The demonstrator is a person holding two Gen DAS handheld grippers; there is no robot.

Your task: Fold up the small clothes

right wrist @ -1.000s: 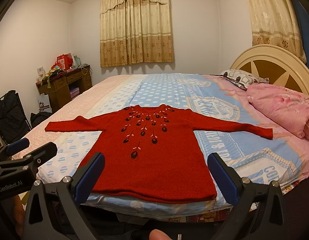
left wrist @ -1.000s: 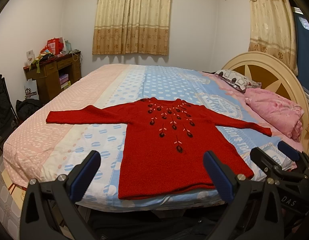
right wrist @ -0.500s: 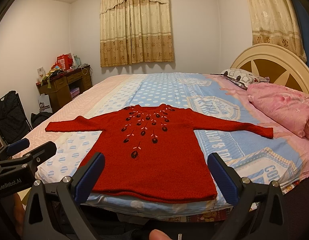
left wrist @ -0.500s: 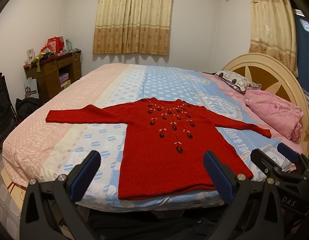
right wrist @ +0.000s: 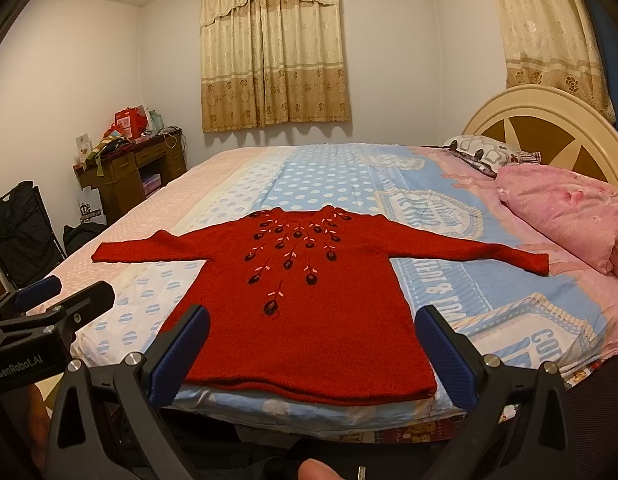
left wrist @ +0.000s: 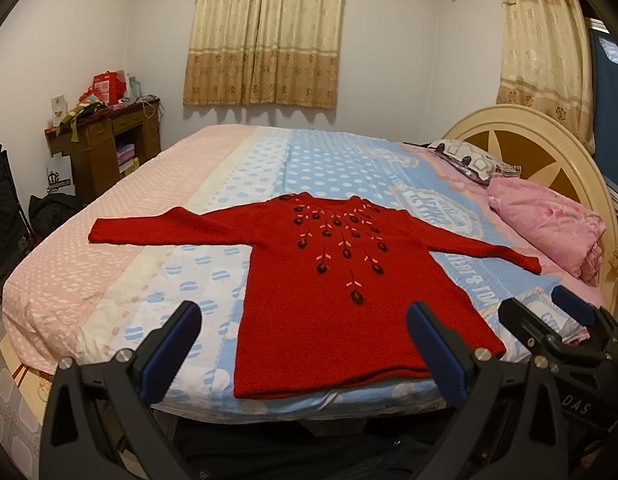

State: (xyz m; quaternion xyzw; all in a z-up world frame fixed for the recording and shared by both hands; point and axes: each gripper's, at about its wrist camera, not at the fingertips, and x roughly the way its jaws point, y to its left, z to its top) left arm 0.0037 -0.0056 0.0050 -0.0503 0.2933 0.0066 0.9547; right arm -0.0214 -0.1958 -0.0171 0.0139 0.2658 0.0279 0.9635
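Note:
A small red knit sweater [left wrist: 341,292] with dark embroidered flowers lies flat on the bed [left wrist: 157,240], both sleeves spread out, hem toward me. It also shows in the right wrist view [right wrist: 309,296]. My left gripper [left wrist: 305,344] is open and empty, held off the bed's near edge in front of the hem. My right gripper [right wrist: 313,344] is open and empty, also in front of the hem. The right gripper shows at the right edge of the left wrist view [left wrist: 549,324]; the left gripper shows at the left edge of the right wrist view [right wrist: 53,304].
A pink folded quilt [left wrist: 549,224] and a patterned pillow [left wrist: 473,160] lie by the cream headboard [left wrist: 549,148] at right. A wooden desk [left wrist: 105,140] with clutter and a black chair [right wrist: 21,224] stand at left. Curtains [left wrist: 265,32] hang behind.

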